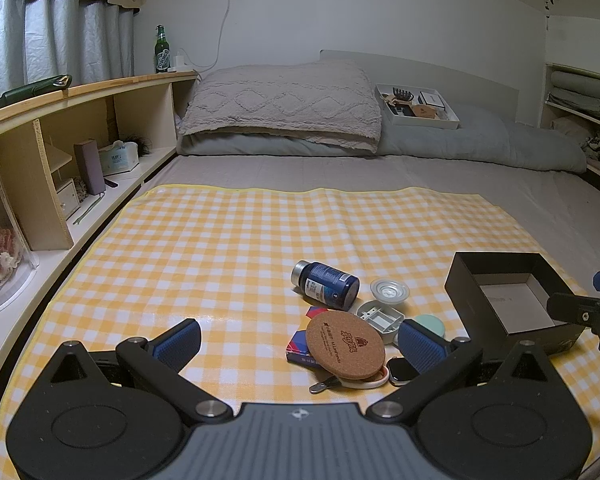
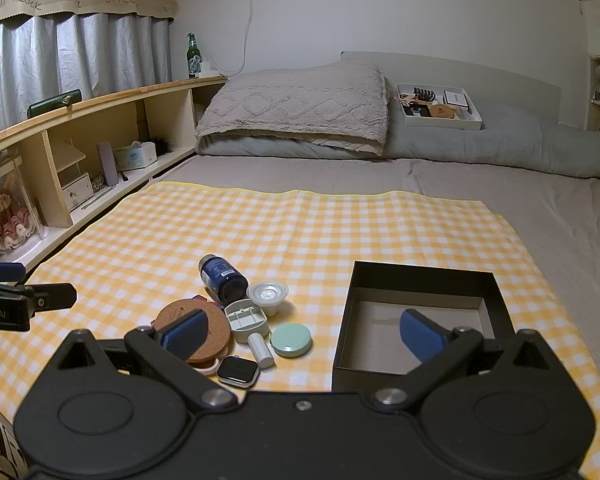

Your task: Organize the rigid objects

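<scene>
Clutter sits bunched on the yellow checked cloth [image 2: 300,224] over the bed: blue bottle [image 2: 222,278] on its side, cork coaster [image 2: 180,316], smartwatch [image 2: 238,370], mint lid [image 2: 291,340], beside the empty black box [image 2: 420,280], while left tongs [image 1: 298,338] and right tongs [image 2: 302,332] hover spread, holding nothing.

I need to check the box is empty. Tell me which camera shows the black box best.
The right wrist view. The black box shows all four walls and a bare floor with nothing inside. In the left wrist view the box sits at the right edge, and the right gripper covers part of it.
</scene>
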A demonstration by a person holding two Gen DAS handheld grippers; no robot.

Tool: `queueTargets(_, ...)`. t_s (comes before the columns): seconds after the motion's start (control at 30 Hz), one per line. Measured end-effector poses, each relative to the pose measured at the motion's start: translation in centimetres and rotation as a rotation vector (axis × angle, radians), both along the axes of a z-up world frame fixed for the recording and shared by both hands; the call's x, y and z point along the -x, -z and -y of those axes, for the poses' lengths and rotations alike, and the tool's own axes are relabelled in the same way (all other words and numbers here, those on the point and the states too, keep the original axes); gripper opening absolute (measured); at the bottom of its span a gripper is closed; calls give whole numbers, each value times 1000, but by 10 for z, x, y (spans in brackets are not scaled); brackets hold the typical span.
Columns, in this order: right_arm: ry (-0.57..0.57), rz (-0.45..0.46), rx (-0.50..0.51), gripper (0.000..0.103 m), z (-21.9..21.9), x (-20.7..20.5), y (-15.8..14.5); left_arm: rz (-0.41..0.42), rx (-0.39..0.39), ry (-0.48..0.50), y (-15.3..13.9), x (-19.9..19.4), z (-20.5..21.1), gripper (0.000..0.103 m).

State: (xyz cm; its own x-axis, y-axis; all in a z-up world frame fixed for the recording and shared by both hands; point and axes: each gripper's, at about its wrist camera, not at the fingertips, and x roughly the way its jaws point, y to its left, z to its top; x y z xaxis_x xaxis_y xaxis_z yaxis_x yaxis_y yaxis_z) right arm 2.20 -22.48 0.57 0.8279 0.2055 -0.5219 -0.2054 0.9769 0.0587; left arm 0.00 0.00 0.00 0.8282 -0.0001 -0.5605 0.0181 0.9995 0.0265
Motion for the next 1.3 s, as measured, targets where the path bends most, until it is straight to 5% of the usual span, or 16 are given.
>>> queueTargets(1.3, -1, -1, 7, 103, 0, 0, 1, -1, -1, 0, 0, 0, 0, 103)
